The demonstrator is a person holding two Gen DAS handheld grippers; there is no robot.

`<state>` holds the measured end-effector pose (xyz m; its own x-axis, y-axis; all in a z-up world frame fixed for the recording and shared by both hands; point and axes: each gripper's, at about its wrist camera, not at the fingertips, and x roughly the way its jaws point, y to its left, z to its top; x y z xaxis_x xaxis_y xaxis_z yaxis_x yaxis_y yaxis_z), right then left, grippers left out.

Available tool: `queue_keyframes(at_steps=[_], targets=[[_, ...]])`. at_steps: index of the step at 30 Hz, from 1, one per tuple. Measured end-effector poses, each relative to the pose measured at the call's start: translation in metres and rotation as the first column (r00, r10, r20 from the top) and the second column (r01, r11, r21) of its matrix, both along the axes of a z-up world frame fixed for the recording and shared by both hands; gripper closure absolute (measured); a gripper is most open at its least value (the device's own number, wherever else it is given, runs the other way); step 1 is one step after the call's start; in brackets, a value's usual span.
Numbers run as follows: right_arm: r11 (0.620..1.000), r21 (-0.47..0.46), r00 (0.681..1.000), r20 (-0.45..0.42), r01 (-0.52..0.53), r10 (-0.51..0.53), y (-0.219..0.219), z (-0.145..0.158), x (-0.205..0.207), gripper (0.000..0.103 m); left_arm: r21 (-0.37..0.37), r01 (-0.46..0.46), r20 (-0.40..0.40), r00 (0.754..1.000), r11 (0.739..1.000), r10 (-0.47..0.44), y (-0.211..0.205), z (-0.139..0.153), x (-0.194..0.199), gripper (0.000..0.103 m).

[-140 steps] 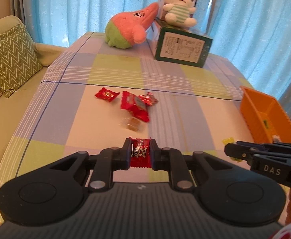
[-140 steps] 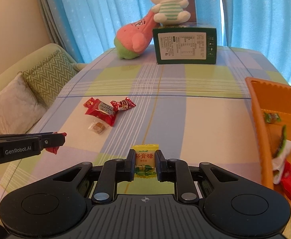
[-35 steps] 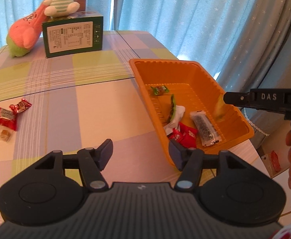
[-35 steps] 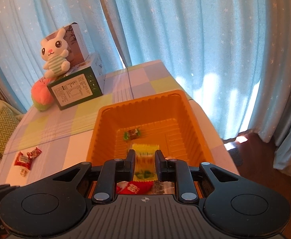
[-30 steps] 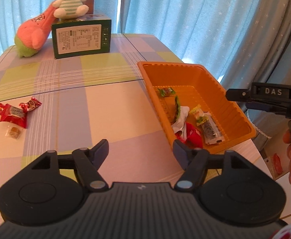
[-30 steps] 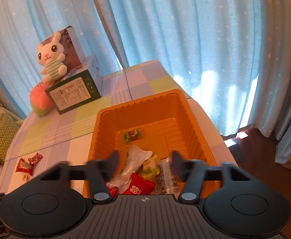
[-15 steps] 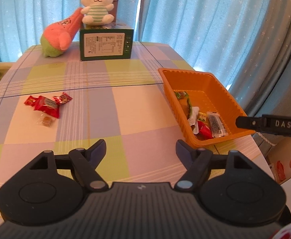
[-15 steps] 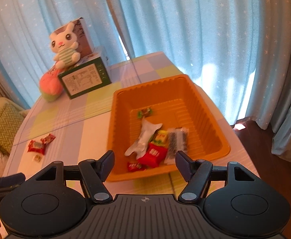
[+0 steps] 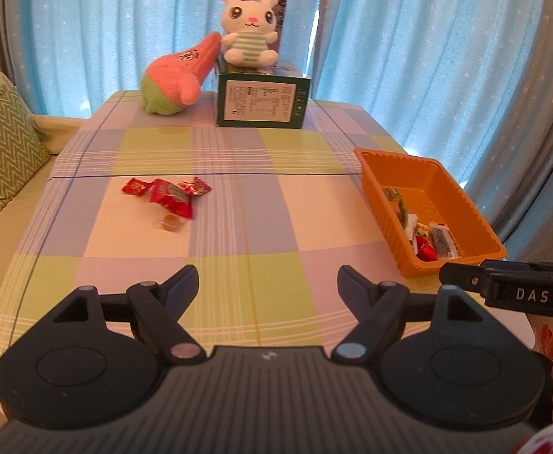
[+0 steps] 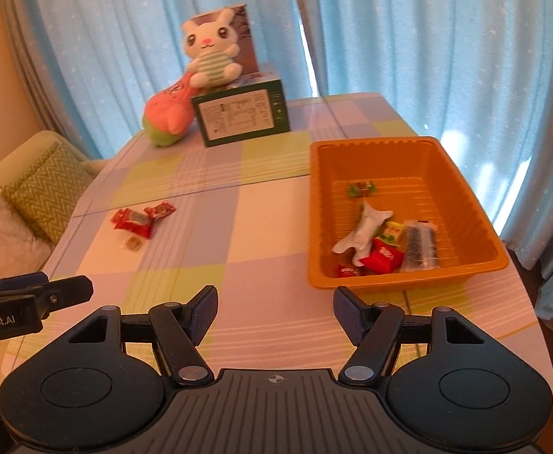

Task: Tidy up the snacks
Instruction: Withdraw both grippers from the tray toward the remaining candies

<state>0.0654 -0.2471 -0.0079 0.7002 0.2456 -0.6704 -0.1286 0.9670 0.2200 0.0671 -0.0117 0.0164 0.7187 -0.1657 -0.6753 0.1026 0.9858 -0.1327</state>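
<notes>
Spreading wider with nothing between its jaws, the left gripper (image 9: 265, 280) hung over the near end of the checked table (image 9: 276, 204); the right gripper (image 10: 275, 307) beside it gaped too, released and empty, just short of the orange tray (image 10: 484, 223). Well to the left of that tray lay the snacks not yet sorted: a larger red packet (image 9: 171, 201), a small red sachet (image 9: 134, 187) touching its far-left side, a twisted red candy (image 9: 197, 186) at its far-right side, and a clear-wrapped brown sweet (image 9: 168, 222) just nearer than the packet. These looked light, crinkly and slippery, probably apt to skate on the cloth. The packet seemed best pinched across its flat middle; the sweet, small and maybe hard inside, across its body, though blur left its wrapper ends unclear. Inside the tray several wrappers already rested
</notes>
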Motion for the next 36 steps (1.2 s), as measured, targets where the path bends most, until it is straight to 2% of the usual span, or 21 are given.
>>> queue_keyframes(at_steps=[9,22,36], targets=[[0.998,-0.019,0.998,0.008,-0.056,0.056,0.028,0.003,0.0,0.035,-0.007,-0.057,0.002,0.998,0.998,0.057,0.031,0.0,-0.008,0.022],[0.995,-0.034,0.996,0.001,-0.092,0.092,0.046,0.0,0.005,0.035,-0.01,-0.091,-0.002,0.996,0.996,0.091,0.051,-0.003,-0.011,0.021],[0.99,-0.028,0.99,0.001,-0.139,0.139,0.071,-0.008,0.027,0.035,0.019,-0.143,0.01,0.99,0.99,0.143,0.075,-0.01,0.004,0.021]])
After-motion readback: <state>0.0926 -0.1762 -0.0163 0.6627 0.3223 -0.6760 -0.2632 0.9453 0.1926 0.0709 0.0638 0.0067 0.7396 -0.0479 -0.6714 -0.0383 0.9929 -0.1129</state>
